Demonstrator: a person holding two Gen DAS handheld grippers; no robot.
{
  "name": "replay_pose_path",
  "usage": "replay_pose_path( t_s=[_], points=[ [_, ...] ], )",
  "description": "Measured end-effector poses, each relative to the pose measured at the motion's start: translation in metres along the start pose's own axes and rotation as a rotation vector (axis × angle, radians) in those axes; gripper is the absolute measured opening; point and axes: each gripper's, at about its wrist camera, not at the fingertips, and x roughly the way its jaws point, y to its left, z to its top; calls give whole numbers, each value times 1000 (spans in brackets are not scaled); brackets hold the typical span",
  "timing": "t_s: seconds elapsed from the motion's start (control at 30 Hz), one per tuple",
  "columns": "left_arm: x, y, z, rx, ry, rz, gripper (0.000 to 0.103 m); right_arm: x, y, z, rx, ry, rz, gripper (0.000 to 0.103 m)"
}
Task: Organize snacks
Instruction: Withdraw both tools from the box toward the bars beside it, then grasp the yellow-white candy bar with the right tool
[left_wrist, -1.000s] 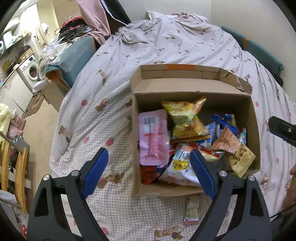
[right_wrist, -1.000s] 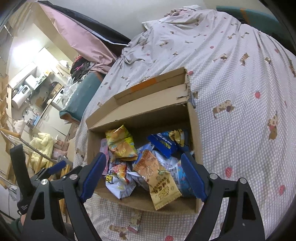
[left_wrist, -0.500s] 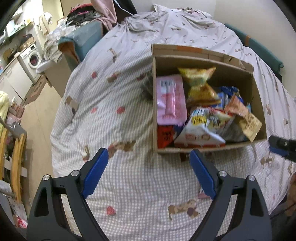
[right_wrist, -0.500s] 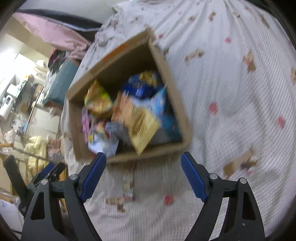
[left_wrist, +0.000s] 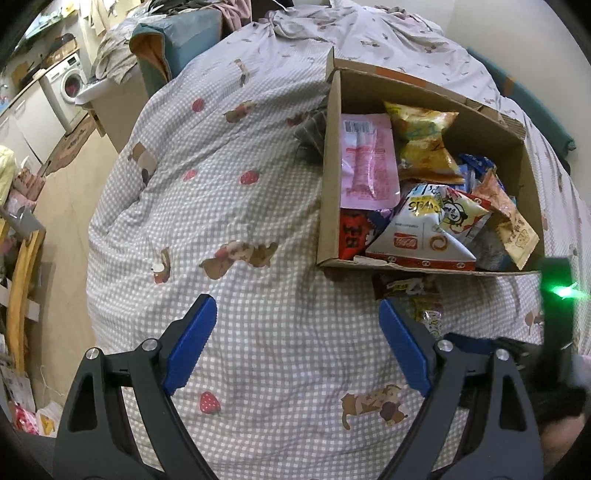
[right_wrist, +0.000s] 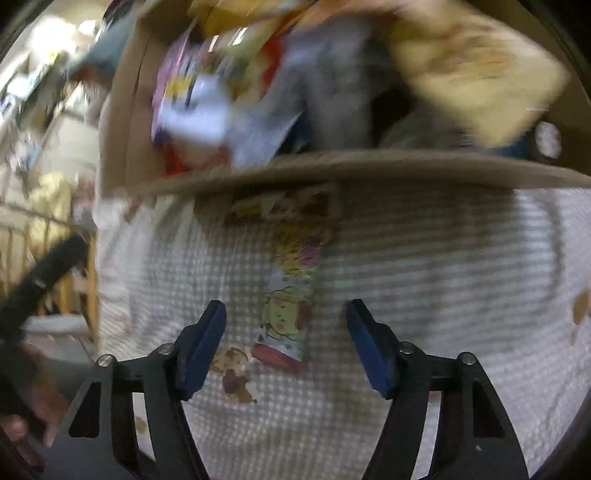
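A cardboard box (left_wrist: 328, 177) full of snack bags lies on a checked bedspread (left_wrist: 229, 206). A pink packet (left_wrist: 369, 162), a yellow bag (left_wrist: 424, 144) and a white bag (left_wrist: 424, 232) show inside it. One slim snack packet (right_wrist: 288, 295) lies on the cover just outside the box's (right_wrist: 332, 170) near wall; in the left wrist view that packet (left_wrist: 424, 306) sits beside the right fingertip. My right gripper (right_wrist: 286, 314) hangs low over this packet, its jaws closing with the packet between them, pads apart from it. My left gripper (left_wrist: 297, 321) stands open over bare cover.
The bed drops off at the left to a wooden floor (left_wrist: 70, 192), with a washing machine (left_wrist: 70, 79) and a wooden rack (left_wrist: 22, 280) beyond. A dark packet (left_wrist: 312, 129) rests against the box's left wall. The right-hand tool (left_wrist: 554, 321) shows a green light.
Both grippers dropped toward the bed and the box slid up in the views. The right gripper came down over the loose packet and its jaws narrowed. The left jaws kept their width.
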Motion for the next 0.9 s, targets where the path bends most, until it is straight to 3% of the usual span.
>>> replay_pose_path(
  t_s=[0.1,0.23,0.3,0.63,0.7,0.9],
  points=[
    [1,-1,-2,5,-4,-6,87,13,12,-2,-48,-7,-57,63],
    [4,1,-2,-9,-3,-30,87,16,11,0,-64,-6,-116,36],
    [5,1,-2,-15,-3,-31,87,15,4,-2,-61,-4,-128,28],
    [14,-12,-15,-3,-12,-10,88,-26,-14,-31,-34,-22,-52,28],
    [19,-18,-19,8,-3,-5,102,-37,-23,-37,-13,-37,-40,28],
    [31,-46,-32,34,-23,-68,103,-70,-61,-51,77,-87,-42,28]
  ],
)
